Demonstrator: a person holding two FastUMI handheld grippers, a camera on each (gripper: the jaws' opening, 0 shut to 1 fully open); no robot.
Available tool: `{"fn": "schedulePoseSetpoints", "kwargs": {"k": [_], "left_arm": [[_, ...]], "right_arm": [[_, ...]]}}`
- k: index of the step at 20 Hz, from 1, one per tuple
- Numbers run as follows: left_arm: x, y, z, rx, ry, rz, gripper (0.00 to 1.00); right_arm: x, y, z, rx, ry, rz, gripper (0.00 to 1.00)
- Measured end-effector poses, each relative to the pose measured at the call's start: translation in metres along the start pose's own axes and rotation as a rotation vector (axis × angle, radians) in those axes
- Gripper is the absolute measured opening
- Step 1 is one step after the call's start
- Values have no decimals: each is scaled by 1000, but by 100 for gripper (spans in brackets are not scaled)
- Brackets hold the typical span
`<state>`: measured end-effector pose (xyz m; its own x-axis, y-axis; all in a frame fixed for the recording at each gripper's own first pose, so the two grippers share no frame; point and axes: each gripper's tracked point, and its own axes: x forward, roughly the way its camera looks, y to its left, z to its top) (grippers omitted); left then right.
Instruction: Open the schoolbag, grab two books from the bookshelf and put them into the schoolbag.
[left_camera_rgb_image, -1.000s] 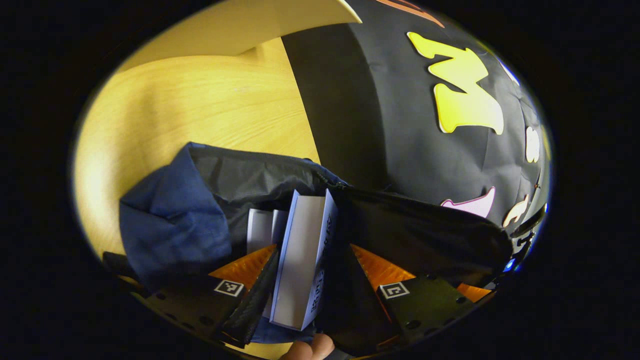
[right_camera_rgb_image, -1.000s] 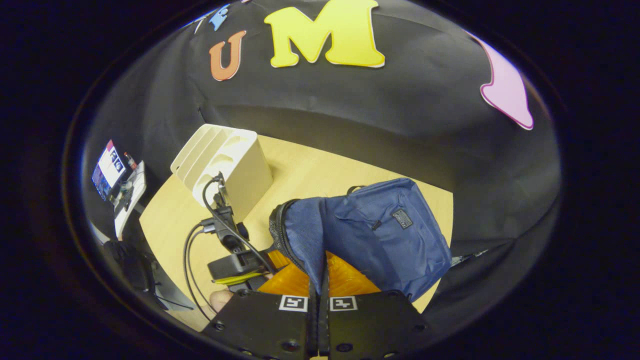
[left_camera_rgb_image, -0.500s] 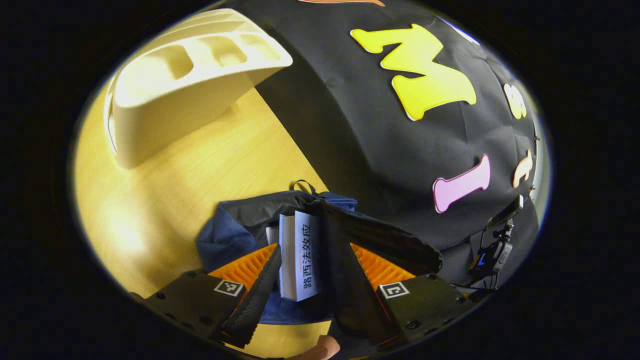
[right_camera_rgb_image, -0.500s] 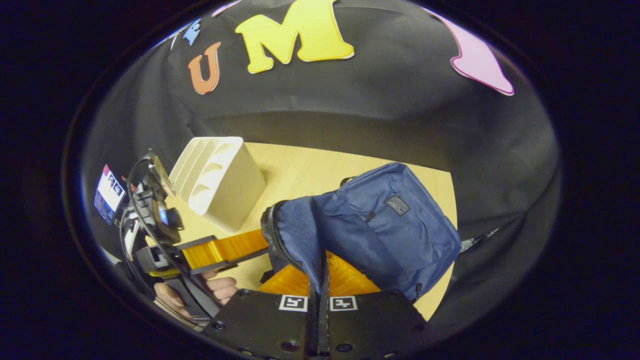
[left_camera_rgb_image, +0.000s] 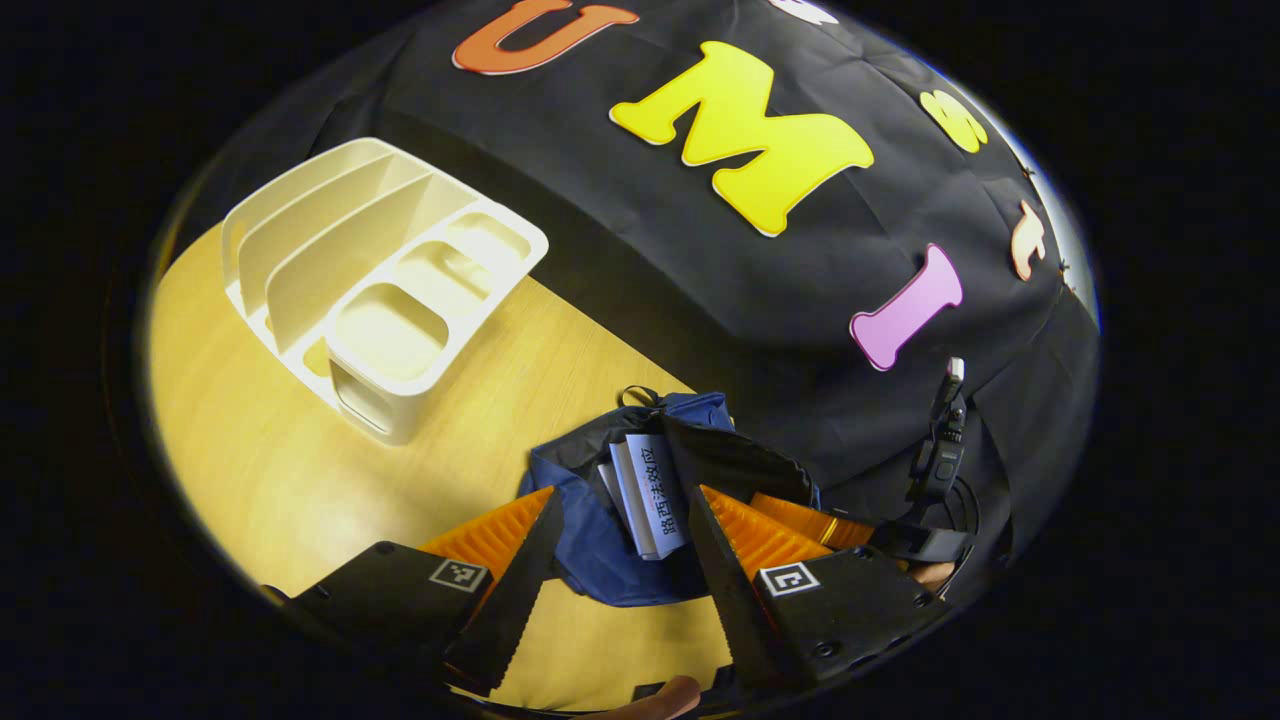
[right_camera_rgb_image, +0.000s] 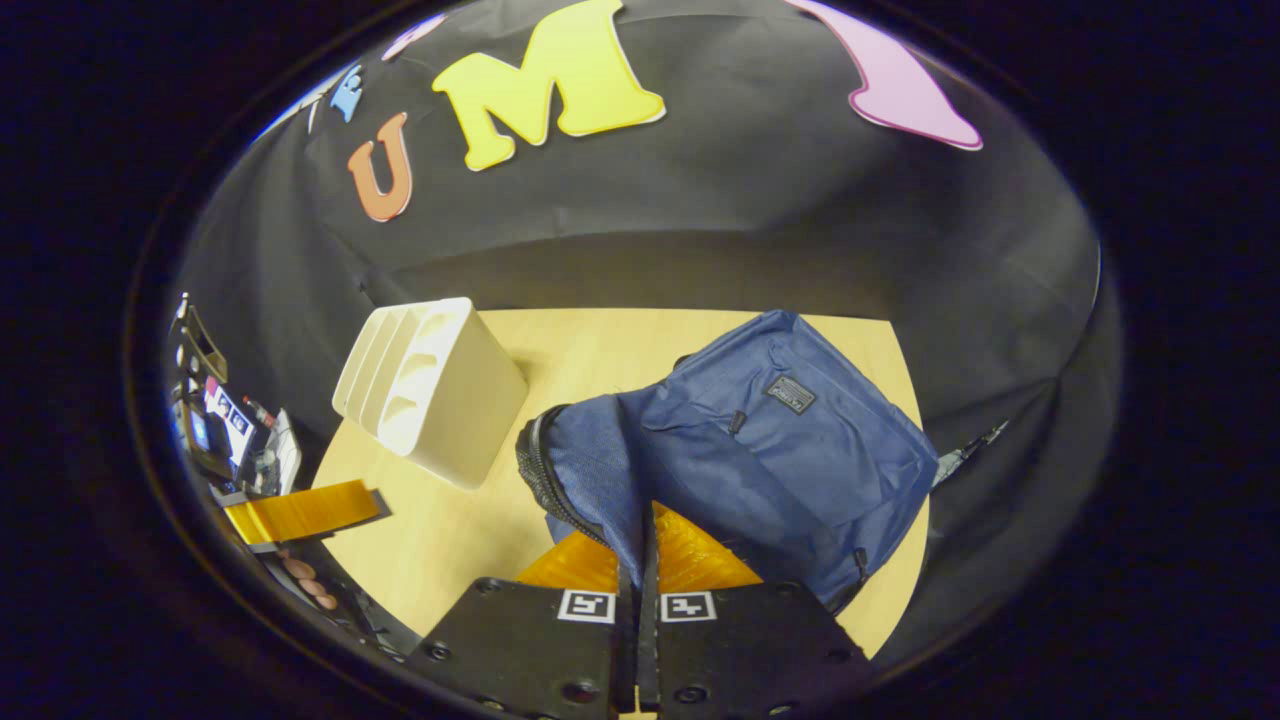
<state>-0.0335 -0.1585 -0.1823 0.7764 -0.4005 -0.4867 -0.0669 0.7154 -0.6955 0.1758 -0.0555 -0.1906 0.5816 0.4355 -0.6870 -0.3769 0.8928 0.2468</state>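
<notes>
Pulled back since a second ago, the left claw (left_camera_rgb_image: 620, 540) now hangs above the schoolbag (left_camera_rgb_image: 600, 530) instead of reaching down into its mouth; its fingers stand apart with nothing between them. Two books (left_camera_rgb_image: 650, 485) stand in the open bag, spines up, one pale and thin, the other with a printed spine. In the right gripper view the bag (right_camera_rgb_image: 780, 450) lies on the table (right_camera_rgb_image: 440, 530), its zipped edge lifted. The right claw (right_camera_rgb_image: 640, 560) is pressed together on a fold of that blue cloth at the bag's opening. A cream bookshelf (left_camera_rgb_image: 370, 290) sits on the table left of the bag, well apart from it, its slots bare. The left claw (right_camera_rgb_image: 300, 510) shows at the far left of the right gripper view.
</notes>
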Motion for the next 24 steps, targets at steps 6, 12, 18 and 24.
{"fn": "schedulePoseSetpoints", "kwargs": {"k": [6, 12, 18, 24], "left_arm": [[-51, 13, 72, 187, -87, 26, 83], [-111, 53, 165, 353, -229, 105, 83], [-167, 105, 237, 592, -342, 299, 83], [-198, 106, 248, 581, -378, 298, 82]], "right_arm": [[7, 17, -19, 30, -50, -91, 2], [18, 32, -32, 7, -80, -231, 2], [18, 45, -45, 89, -135, -285, 11], [-21, 81, -45, 43, -250, -238, 83]]}}
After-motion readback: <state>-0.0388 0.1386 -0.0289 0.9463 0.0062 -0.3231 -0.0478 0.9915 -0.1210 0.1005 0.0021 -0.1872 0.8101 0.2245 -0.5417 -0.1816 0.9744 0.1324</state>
